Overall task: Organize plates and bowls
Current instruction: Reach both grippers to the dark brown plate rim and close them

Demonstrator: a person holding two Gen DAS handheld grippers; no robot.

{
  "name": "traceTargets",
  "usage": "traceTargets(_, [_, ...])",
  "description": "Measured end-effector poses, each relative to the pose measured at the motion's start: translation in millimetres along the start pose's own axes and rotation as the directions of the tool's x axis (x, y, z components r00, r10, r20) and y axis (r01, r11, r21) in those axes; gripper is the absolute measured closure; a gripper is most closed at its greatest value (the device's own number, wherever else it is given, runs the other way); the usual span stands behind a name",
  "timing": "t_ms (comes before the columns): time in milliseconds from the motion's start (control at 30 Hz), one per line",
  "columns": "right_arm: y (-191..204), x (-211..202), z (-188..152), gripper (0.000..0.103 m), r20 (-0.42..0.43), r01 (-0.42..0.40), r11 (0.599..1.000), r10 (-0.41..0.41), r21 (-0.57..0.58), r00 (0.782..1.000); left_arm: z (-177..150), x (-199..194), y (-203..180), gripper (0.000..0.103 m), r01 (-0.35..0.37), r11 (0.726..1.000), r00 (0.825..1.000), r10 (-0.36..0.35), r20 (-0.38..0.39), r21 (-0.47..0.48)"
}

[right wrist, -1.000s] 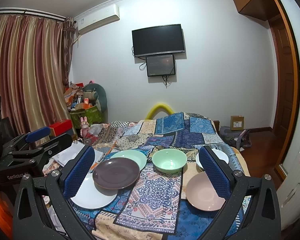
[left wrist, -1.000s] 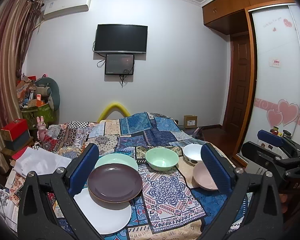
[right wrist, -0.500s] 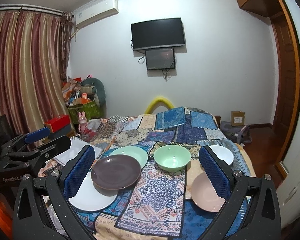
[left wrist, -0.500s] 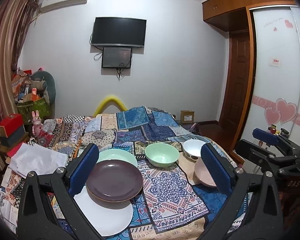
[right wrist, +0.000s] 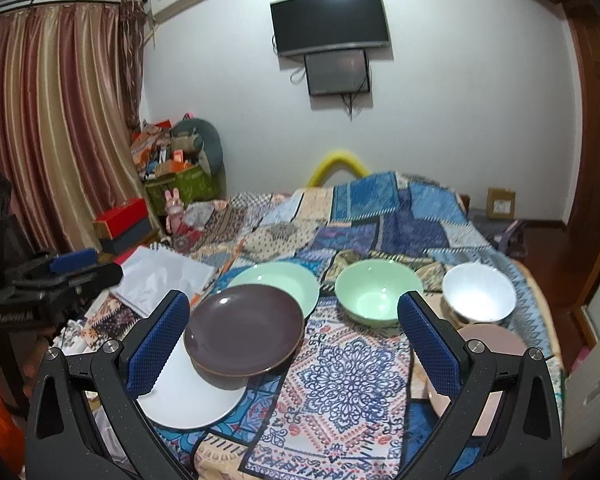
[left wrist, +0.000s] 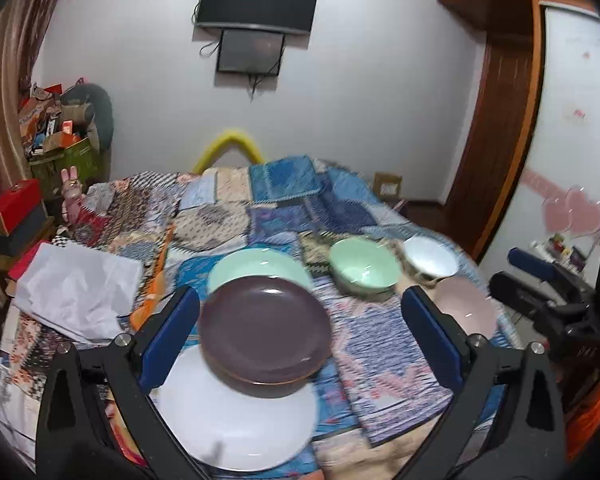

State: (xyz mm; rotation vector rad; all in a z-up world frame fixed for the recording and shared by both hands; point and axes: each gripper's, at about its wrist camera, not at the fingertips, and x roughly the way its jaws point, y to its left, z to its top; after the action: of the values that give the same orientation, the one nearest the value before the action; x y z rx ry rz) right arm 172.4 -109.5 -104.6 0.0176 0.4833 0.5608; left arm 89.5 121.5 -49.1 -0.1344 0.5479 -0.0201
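Plates (left wrist: 265, 330) and bowls (right wrist: 379, 293) wait on the bed.
Both grippers (left wrist: 300, 334) (right wrist: 294, 336) gape empty; left's jaws just narrowed slightly; grip the rim squarely.

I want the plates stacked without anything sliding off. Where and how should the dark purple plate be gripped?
Grip the dark purple plate by its thin near rim, coming from the near side, fingers above and below the edge. It sits tilted on the white plate and overlaps the green plate, so the raised near edge probably leaves room underneath. Both grippers are open and empty.
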Motion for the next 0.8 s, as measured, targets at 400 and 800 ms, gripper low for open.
traceTargets(400, [1.1, 73.7, -11.2, 0.012, -0.166, -0.036, 0.999, 0.037, 0.008, 0.985, 11.8, 50.7, 76.2, 0.019, -0.129, 0.989, 0.972, 0.14, -0.191, 0.069])
traceTargets(800, [-1.1, 139.8, -33.7, 0.033, -0.333, -0.052, 0.999, 0.052, 0.01, 0.942, -27.9, 146.0, 121.3, 0.062, -0.108, 0.994, 0.905, 0.09, -0.416, -0.018])
